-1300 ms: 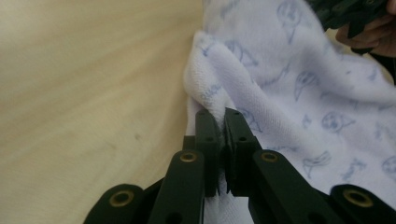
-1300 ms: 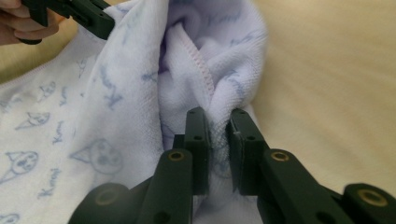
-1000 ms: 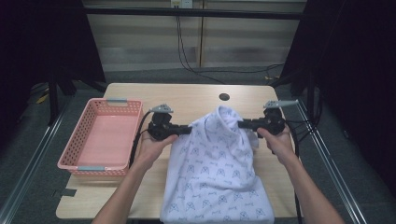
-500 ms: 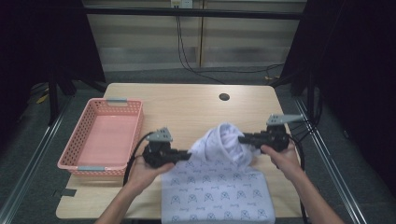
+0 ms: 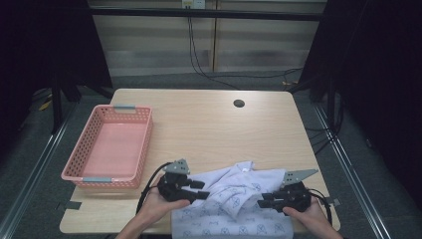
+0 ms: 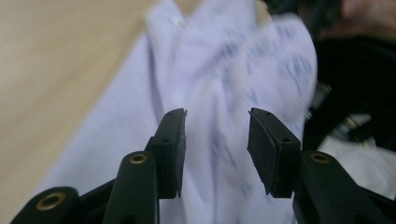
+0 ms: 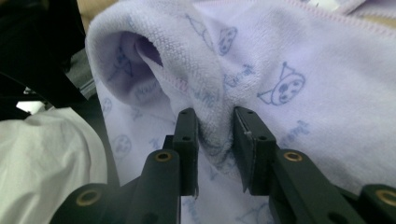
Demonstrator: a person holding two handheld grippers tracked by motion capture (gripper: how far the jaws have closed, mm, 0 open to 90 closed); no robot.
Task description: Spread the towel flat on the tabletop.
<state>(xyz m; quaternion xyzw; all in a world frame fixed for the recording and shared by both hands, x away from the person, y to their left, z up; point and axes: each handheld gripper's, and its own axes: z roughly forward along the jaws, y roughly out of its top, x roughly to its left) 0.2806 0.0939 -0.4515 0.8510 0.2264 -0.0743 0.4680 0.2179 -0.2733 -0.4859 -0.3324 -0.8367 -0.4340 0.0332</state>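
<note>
Pale lilac towel (image 5: 234, 199) lies bunched at the near edge of the worktop (image 5: 209, 124), between the two hands, part of it hanging off the front. Soft terry cloth w/ a looped, nubby pile; printed all over w/ small blue-grey cat-face doodles and script; a thin pink stitched hem runs along one edge in the right gripper view. It's rumpled into rounded folds, one fold curling into a hollow tube shape.

Left gripper (image 5: 201, 189) sits at the towel's left side, fingers (image 6: 170, 149) spread wide apart, cloth lying beyond and below the gap but nothing pinched between them. Pads are flat, matte black rubbery blocks on hard black plastic arms w/ brass-coloured rivets.

Right gripper (image 5: 263, 202) at the towel's right side: fingers (image 7: 187, 140) drawn nearly together, a thick ridge of terry squeezed between the pads, so it has hold of the towel. Grey three-cornered plate on top of each gripper, black cable looping off behind.

Worktop is light wood-grain laminate, rounded corners, w/ a dark round hole (image 5: 239, 103) near the far edge. To the left, well apart from the towel, a pink plastic basket (image 5: 79, 172), rectangular, lattice walls, grey handles at each end.
</note>
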